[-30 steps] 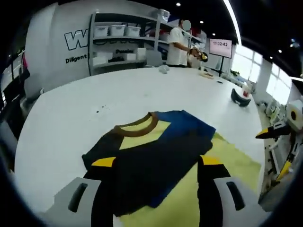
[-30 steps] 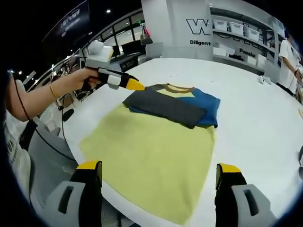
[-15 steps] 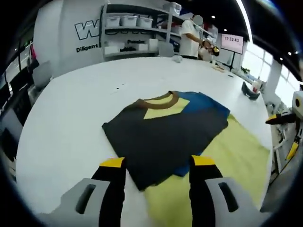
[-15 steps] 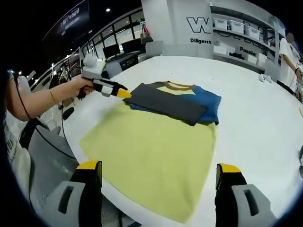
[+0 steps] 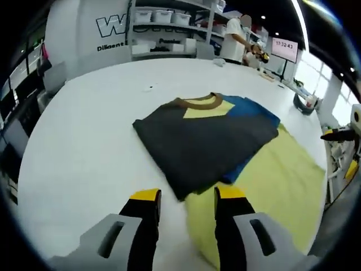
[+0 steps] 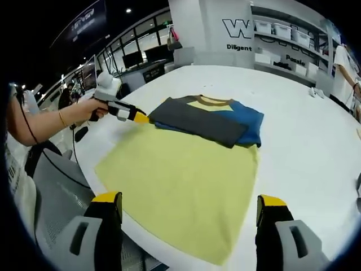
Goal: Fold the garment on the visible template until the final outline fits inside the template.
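Big white round table (image 6: 316, 147) w/ a yellow template sheet (image 6: 180, 186); folded T-shirt (image 6: 208, 119) lies on its far end. Left gripper (image 5: 186, 195) sits near the shirt's corner, jaws narrow, holding nothing. Right gripper (image 6: 189, 210) wide apart, empty. Shelves w/ white bins (image 5: 163, 17) stand behind.

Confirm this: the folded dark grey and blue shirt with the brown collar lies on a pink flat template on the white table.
The colour is wrong. The folded dark grey and blue shirt with the brown collar lies on a yellow flat template, not pink, on the white table, as the right gripper view shows.
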A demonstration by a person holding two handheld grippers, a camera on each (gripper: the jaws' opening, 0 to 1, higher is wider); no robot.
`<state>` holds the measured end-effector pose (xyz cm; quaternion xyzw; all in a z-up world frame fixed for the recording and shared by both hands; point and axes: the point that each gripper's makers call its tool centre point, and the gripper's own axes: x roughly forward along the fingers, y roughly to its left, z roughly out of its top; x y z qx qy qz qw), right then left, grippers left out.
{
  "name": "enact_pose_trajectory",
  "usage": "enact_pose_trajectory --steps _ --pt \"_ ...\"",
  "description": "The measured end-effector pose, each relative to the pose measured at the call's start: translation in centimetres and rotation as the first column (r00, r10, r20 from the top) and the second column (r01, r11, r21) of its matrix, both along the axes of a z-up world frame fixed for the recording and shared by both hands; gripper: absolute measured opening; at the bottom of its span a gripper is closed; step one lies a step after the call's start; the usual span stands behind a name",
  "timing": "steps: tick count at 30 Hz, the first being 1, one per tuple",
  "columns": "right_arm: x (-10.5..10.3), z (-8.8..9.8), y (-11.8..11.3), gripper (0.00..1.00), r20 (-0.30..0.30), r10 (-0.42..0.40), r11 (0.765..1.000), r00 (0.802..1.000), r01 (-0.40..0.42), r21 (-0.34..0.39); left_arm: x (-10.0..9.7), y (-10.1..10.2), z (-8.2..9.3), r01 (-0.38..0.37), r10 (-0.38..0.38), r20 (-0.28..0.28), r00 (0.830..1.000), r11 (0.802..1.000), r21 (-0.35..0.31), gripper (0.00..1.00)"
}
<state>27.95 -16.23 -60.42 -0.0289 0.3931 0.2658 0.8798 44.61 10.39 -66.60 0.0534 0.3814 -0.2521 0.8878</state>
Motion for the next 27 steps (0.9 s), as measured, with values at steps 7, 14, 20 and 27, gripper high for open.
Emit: enact_pose_trajectory --steps 7,14,20,27 --pt "0.0 0.0 -0.3 0.97 0.001 -0.01 1.0 1.0 0.01 -0.003 0.0 -0.1 -0.4 -0.022 0.022 0.003 1.0 1.0 -0.015 0.14" --pt "-0.1 -0.2 -0.2 0.97 -0.004 -0.003 1.0 1.0 0.003 -0.006 -0.2 0.0 -0.5 -0.018 0.018 0.004 1.0 1.0 0.001 0.04" --pt "-0.2 -0.2 -0.1 0.97 -0.004 0.001 1.0 1.0 -0.001 -0.011 -0.1 0.5 -0.5 -0.02 0.019 0.027 0.999 0.999 0.037 0.0" --pt "-0.2 -0.1 0.0 0.97 0.0 0.001 1.0 1.0 -0.001 -0.011 0.0 1.6 -0.5 -0.034 0.033 0.021 0.999 0.998 0.054 0.0"
